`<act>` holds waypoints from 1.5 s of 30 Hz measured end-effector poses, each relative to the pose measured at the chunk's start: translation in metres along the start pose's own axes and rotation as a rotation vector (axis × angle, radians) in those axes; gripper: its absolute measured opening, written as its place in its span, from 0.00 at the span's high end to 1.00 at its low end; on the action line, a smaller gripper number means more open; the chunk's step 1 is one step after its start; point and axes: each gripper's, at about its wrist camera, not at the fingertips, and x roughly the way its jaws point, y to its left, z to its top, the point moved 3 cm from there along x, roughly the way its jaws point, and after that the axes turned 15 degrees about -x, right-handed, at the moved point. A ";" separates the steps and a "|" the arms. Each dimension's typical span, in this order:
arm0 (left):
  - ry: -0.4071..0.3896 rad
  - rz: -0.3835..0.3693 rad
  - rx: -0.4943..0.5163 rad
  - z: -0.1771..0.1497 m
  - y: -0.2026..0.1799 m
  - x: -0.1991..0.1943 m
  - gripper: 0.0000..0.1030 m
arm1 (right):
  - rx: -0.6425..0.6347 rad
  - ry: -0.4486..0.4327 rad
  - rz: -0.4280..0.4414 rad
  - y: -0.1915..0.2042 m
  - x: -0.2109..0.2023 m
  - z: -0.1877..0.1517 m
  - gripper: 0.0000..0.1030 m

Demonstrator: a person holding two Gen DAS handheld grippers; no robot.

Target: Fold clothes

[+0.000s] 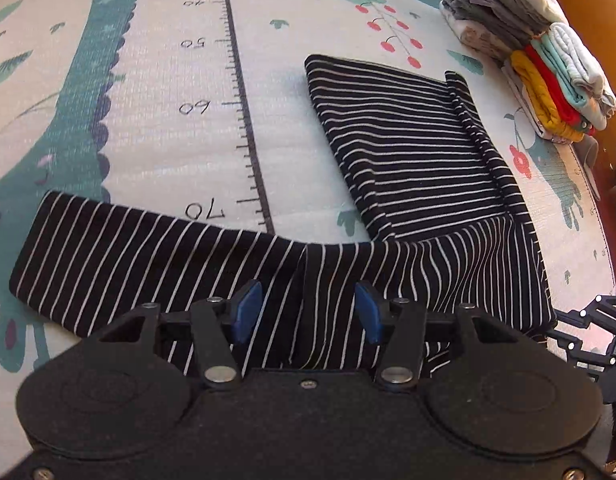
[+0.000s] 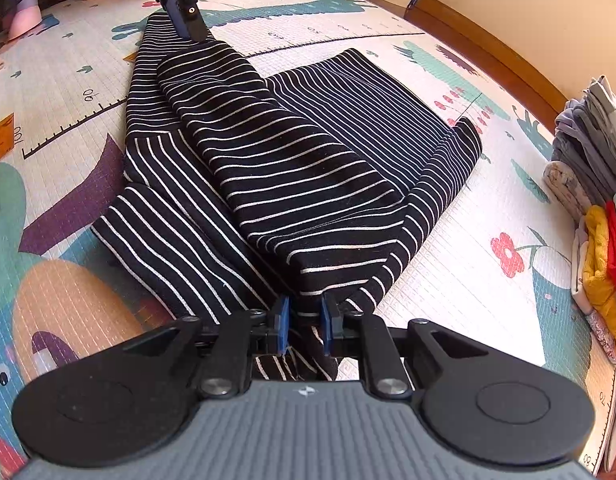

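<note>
A printed play mat (image 1: 155,152), with a ruler scale and animal drawings, is covering the floor and carrying everything else. A black garment with thin white stripes (image 2: 308,168) is lying across the middle of the mat, partly folded: in the right wrist view one layer is resting doubled over the body, and a striped sleeve is reaching out to the side in the left wrist view (image 1: 127,248). A stack of folded clothes (image 1: 548,72), in grey, white, teal, red and yellow, is sitting at the mat's edge, near the garment but apart from it.

The left gripper (image 1: 308,312) is hovering low over the striped cloth with its blue fingers (image 1: 247,304) standing wide apart and nothing pinched between them; in the right wrist view the same gripper is showing at the far end of the garment (image 2: 183,16), touching or almost touching the fabric.

The right gripper (image 2: 305,320) is sitting at the near corner of the garment, its fingers (image 2: 283,322) drawn in narrowly with a bunch of striped fabric caught between them.
</note>
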 end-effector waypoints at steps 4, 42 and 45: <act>-0.022 -0.044 -0.007 0.007 0.007 0.008 0.51 | -0.016 0.005 -0.005 0.002 0.000 -0.001 0.81; -0.166 -0.196 0.021 0.022 -0.026 -0.065 0.96 | 0.031 0.004 0.015 -0.004 -0.001 -0.007 0.89; -0.163 -0.189 -0.010 0.019 -0.021 -0.061 0.96 | 0.029 0.008 0.033 -0.004 0.000 -0.006 0.89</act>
